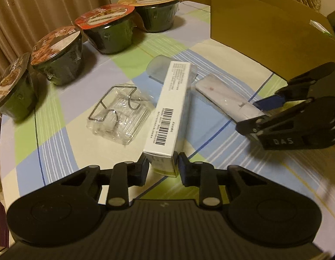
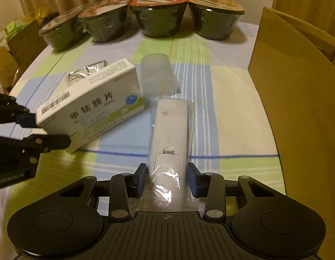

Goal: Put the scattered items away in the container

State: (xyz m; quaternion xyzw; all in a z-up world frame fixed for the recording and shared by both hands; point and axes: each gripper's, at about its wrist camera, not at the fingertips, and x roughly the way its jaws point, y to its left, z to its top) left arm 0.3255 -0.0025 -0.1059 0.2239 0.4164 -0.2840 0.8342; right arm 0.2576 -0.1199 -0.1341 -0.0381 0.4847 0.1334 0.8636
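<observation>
Right now both tools sit low over the bench (image 1: 59,99), which wears a checked cloth of green, blue and cream. The left hand-held gripper (image 1: 162,165) has its two pads either side of the near end of a white medicine box (image 1: 171,108), close against it, though whether they press it I cannot tell. The right hand-held gripper (image 2: 168,178) straddles the near end of a white remote control (image 2: 169,134) sealed in a clear bag; small gaps show beside each pad, so it looks slightly open and not yet clamped.

Between the two items lies a frosted plastic cup (image 2: 156,75) on its side, touching the far end of the box. A clear plastic packet with a wire hook (image 1: 117,112) lies just left of the box. Four foil-lidded noodle bowls (image 1: 108,30) line the far edge in a row. The cardboard box (image 1: 265,32) stands open to the right, near the remote control, its inside hidden from both views.

Print on the box is too blurred to read fully, and the remote control's buttons cannot be made out through the wrap.
</observation>
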